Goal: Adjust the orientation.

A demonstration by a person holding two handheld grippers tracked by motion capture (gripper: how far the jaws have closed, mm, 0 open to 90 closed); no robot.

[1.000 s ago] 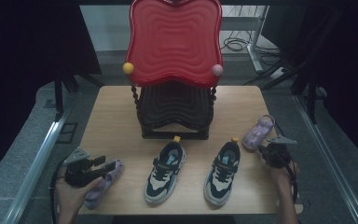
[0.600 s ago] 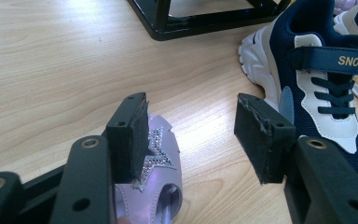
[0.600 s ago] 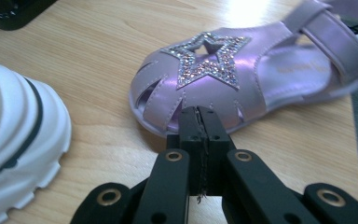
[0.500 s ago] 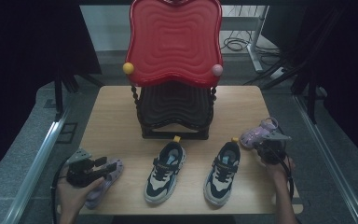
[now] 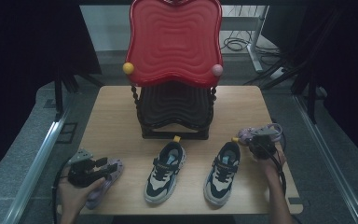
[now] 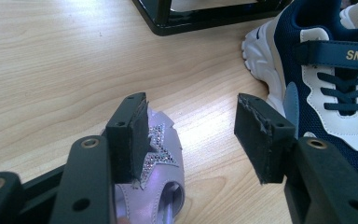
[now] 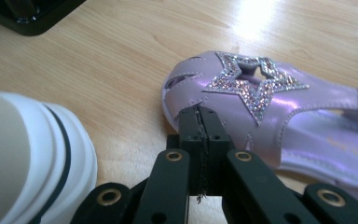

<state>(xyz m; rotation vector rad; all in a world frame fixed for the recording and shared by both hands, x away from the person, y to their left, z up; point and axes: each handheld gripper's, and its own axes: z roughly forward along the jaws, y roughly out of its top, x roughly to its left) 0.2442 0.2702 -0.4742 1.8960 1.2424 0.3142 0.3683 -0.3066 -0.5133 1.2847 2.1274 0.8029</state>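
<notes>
The left claw is at the front left corner of the wooden tabletop, held in the person's left hand. Its jaws stand wide apart, released. In the left gripper view, one pad overlaps the toe of a purple sandal with a glitter star, which lies flat on the wood, while the other pad is over bare wood, between the sandal and the left sneaker. I cannot tell if the near pad really touches the sandal.

The right claw is near the right edge of the tabletop, in the person's right hand. Its jaws are clenched, pad against pad, with nothing visible between them in the right gripper view. The tips are at the toe edge of the second purple sandal, which also lies on the wood and carries the same glitter star with a star-shaped hole. Whether the tips press on the sandal or stay just beside it, I cannot tell. In the high view this sandal lies just behind the claw, close to the right sneaker.

The two navy and white sneakers stand side by side at the front middle of the tabletop, toes toward the person; the left one is near the right one but apart from it. Behind them stands a black shoe rack with a red wavy top.
</notes>
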